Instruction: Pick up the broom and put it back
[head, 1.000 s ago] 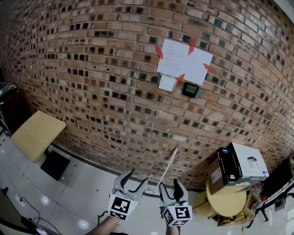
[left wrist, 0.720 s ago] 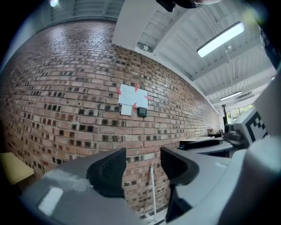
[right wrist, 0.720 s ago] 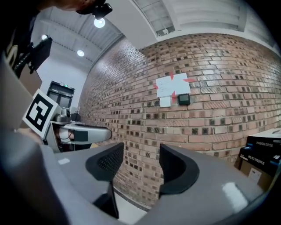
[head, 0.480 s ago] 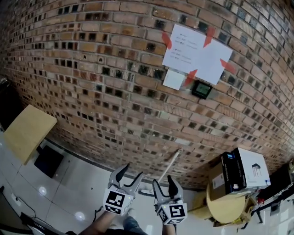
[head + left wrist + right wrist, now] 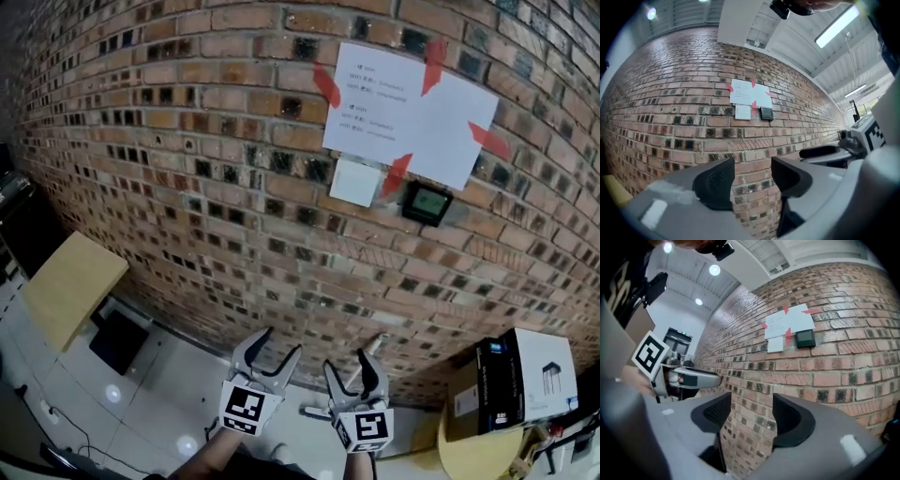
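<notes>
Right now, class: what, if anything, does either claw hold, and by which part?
Nothing. The left claw and the right claw both stand open, with only the brick wall showing between the jaws.

Floor (image 5: 155,398): glossy white, lamp reflections on it. Black flat panel (image 5: 117,342) lies near the wall base. Thin dark cable (image 5: 58,427) far left. Round tan table (image 5: 473,455) stands right.

Grippers: two, the left gripper (image 5: 281,342) and the right gripper (image 5: 347,362)
Broom handle (image 5: 377,339): one, pale
Large white sheet (image 5: 412,112): one, on the brick wall (image 5: 187,141)
Small white note (image 5: 355,182): one
Red tape strips (image 5: 326,86) (image 5: 433,52) (image 5: 487,139) (image 5: 397,173): four, at the sheet's edges
Black wall device (image 5: 427,201): one
Boxes: two, a black-and-white box (image 5: 527,380) and a brown box (image 5: 462,401)
Round wooden table (image 5: 469,456): one
Tan board (image 5: 70,286): one
</notes>
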